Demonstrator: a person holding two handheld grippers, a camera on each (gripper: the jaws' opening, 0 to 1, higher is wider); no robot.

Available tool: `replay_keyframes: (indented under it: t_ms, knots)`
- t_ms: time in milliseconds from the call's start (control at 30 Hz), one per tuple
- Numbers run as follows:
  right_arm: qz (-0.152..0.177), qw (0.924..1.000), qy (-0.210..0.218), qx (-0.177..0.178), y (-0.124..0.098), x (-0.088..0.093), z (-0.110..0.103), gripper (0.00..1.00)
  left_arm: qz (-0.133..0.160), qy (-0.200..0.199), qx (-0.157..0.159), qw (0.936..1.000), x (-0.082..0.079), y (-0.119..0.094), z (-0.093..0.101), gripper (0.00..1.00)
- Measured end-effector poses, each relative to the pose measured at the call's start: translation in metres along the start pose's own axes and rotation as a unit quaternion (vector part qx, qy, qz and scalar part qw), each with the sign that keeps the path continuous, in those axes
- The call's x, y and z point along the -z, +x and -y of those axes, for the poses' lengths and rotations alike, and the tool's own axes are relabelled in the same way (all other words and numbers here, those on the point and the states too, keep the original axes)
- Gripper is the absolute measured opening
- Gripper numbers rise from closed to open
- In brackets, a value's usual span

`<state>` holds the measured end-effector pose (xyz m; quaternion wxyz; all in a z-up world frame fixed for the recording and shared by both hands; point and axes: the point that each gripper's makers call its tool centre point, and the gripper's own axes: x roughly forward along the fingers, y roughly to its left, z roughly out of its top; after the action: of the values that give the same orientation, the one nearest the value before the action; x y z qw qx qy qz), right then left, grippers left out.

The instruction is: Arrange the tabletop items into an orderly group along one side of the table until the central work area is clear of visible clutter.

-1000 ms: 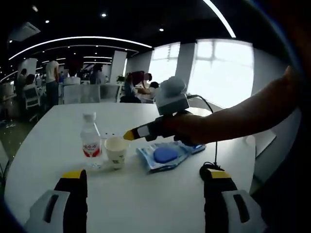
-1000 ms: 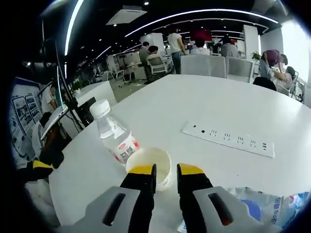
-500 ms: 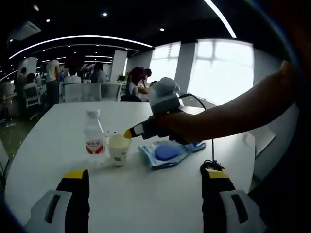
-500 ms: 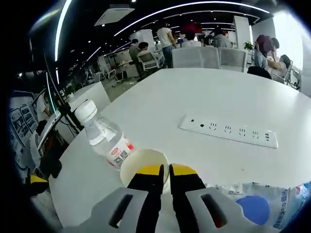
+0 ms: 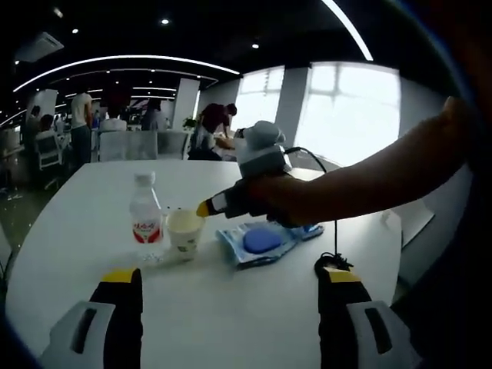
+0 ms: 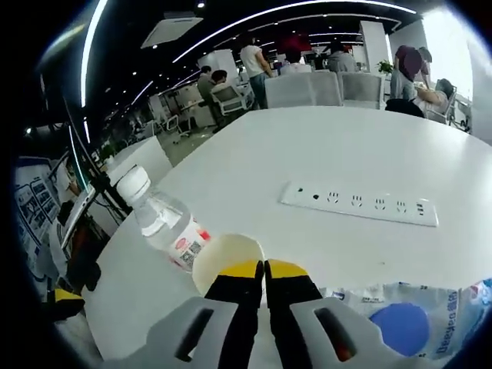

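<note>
The paper cup (image 5: pixel 184 231) sits on the white table (image 5: pixel 231 307) right next to the water bottle (image 5: pixel 145 217), with a plastic pouch holding something blue (image 5: pixel 262 242) just on its other side. The right gripper (image 6: pixel 264 269) has its jaws pinched together on the cup's near rim. The left gripper (image 5: pixel 223 278) hangs back with its jaws wide apart, holding nothing, and a white power strip (image 6: pixel 358 204) lies farther out on the table.

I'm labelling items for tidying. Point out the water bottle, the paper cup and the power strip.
water bottle (image 6: pixel 165 227), right gripper view, clear body.
paper cup (image 5: pixel 184 233), left gripper view, side wall.
power strip (image 6: pixel 359 204), right gripper view, top face.
</note>
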<state>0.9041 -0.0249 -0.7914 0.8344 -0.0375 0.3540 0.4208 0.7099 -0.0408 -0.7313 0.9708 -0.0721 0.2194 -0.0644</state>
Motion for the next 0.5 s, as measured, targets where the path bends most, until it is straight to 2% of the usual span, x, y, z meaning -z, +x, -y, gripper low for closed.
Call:
replay_keyframes:
  t_ms: [267, 400, 500]
  knots:
    - [0.011, 0.9993, 0.035, -0.004, -0.009, -0.004, 0.007, 0.0, 0.0, 0.005, 0.005, 1.0, -0.002, 0.002, 0.007, 0.93]
    - [0.007, 0.9987, 0.049, -0.003, -0.013, 0.003, 0.011, 0.0, 0.0, 0.008, 0.008, 0.9999, -0.003, 0.002, 0.009, 0.93]
    - [0.012, 0.9965, 0.083, -0.008, -0.019, 0.008, 0.008, 0.0, 0.0, 0.009, 0.008, 0.9999, -0.002, 0.001, 0.011, 0.93]
